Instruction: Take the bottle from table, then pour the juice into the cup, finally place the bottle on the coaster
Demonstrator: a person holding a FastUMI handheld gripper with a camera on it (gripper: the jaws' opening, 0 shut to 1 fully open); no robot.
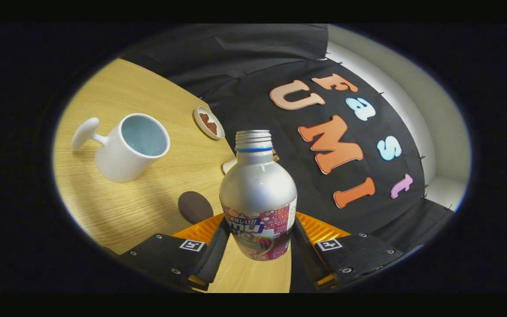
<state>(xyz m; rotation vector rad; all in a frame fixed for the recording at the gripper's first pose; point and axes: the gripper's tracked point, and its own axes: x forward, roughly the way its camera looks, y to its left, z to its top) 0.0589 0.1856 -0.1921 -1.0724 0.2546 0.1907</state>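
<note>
Silver metal fills the space between your fingers: the bottle [258,193] sits in your gripper [258,240], with the left finger [216,251] pressed on one side of its labelled lower body and the right finger [302,251] on the other. Your jaws are drawn in to the bottle's width and hold it by the label band. The bottle's base shows clear of the table [117,211], so you have it lifted. Its cap is off; you can see the bare threaded neck with a blue ring under it, and the mouth points up and slightly away from you. The whole scene leans in your camera, so the tabletop runs at a slant.

The cup [126,147] stands far and to the left of the bottle, well apart from it. It is white outside and pale blue inside, and its handle sticks out to the left. You cannot tell from here whether anything is in it.

The coaster [195,207] is a dark brown round lying flat on the wood, just left of the bottle and nearer to you than the cup.

Further off, near the table's far edge, you have a small white dish [208,122] with something reddish-brown in it. Another small pale thing [229,165] peeks out from behind the bottle's left shoulder; too little of it shows to say what it is.
</note>
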